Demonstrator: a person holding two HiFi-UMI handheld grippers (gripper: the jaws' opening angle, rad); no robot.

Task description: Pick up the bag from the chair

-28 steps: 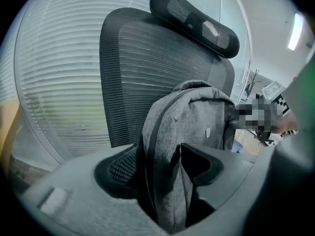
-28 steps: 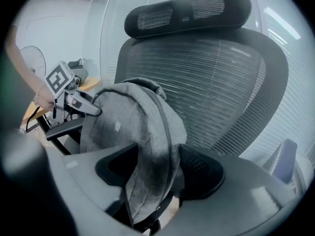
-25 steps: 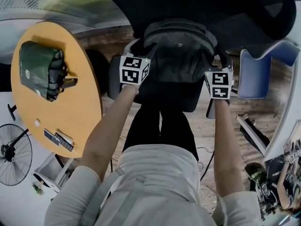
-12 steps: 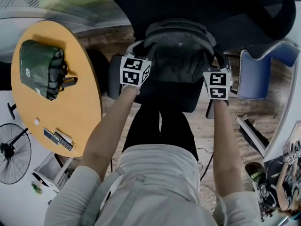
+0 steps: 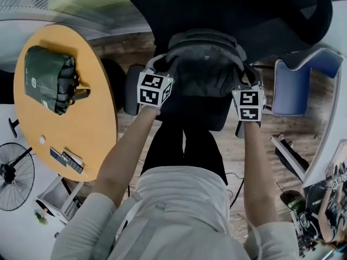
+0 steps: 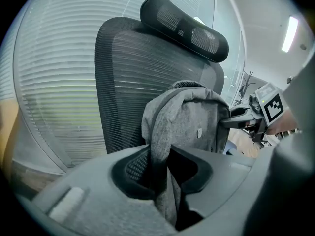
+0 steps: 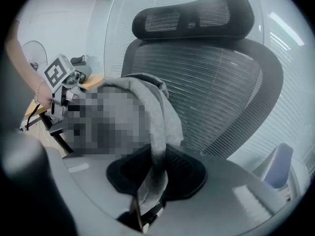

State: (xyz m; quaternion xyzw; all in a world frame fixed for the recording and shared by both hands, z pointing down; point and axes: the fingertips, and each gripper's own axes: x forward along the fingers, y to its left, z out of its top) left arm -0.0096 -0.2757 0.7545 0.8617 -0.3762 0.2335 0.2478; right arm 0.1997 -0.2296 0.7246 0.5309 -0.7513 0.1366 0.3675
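**A:** Both sets of jaws have just been closing, and there's cloth in each. The left gripper (image 6: 160, 168) pinches a fold on one side of the bag (image 5: 206, 64), and the right gripper (image 7: 155, 173) pinches a strap (image 7: 157, 132) on the other.

**B:** Why two grips?

**A:** Balance, I'd say. A soft bag lifted from one side would likely sag and swing.

**B:** And where's it sitting?

**A:** Upright at the back edge of the chair (image 5: 195, 110) seat, leaning on the backrest (image 6: 123, 82).

**B:** Textures?

**A:** Grey, felt-like weave with a rounded top and limp straps. Behind it there's curved black mesh, with a perforated bar of a headrest (image 7: 197, 16) above.
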